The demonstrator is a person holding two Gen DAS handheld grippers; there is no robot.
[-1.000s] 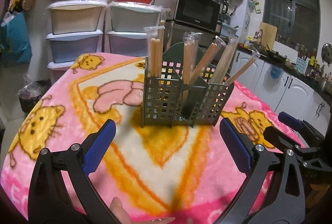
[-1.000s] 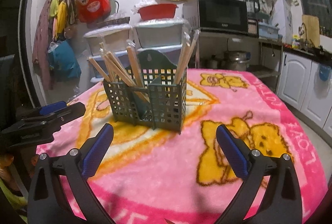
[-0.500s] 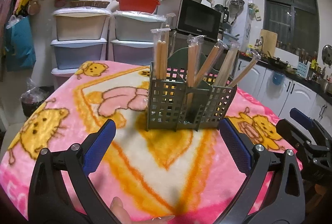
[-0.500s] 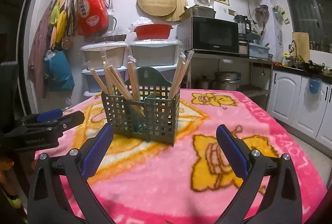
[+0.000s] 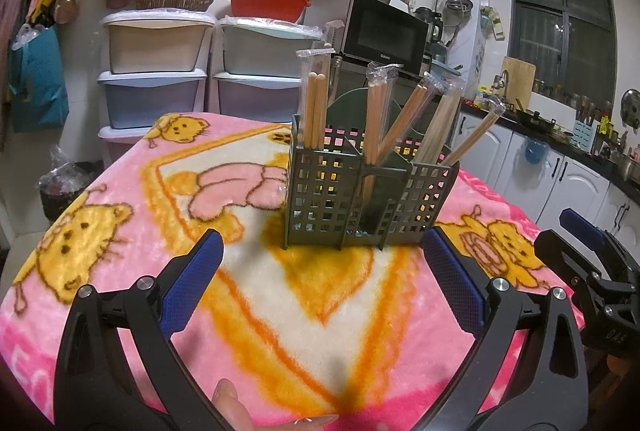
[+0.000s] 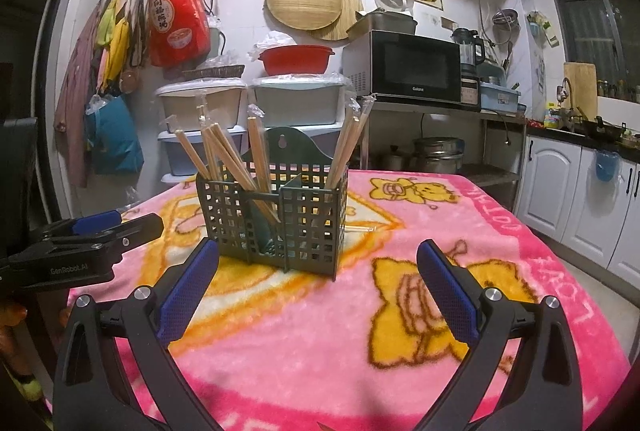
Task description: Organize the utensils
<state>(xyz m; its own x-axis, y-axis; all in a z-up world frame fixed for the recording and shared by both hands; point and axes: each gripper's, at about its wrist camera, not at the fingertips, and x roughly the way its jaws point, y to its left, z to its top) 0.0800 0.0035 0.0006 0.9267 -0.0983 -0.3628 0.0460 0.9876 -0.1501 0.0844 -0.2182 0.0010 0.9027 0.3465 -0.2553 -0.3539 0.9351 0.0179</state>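
Note:
A dark green lattice utensil caddy [image 5: 360, 199] stands upright on the pink cartoon blanket [image 5: 120, 215]; it also shows in the right wrist view [image 6: 276, 223]. Several plastic-wrapped pairs of wooden chopsticks [image 5: 316, 103] stand or lean in its compartments, also in the right wrist view [image 6: 224, 159]. My left gripper [image 5: 322, 279] is open and empty, a short way in front of the caddy. My right gripper [image 6: 318, 283] is open and empty, just in front of the caddy. One thin stick [image 6: 360, 228] lies on the blanket behind the caddy.
Stacked plastic storage bins [image 5: 156, 71] and a microwave [image 6: 412, 67] stand behind the table. White cabinets [image 6: 560, 187] line the right side. The right gripper shows at the right edge of the left wrist view [image 5: 592, 271], the left gripper at the left of the right wrist view [image 6: 80, 243].
Both grippers have tilted up and drawn slightly back, so the caddy sits lower in each view. Both stayed open and empty. The caddy and chopsticks have not moved.

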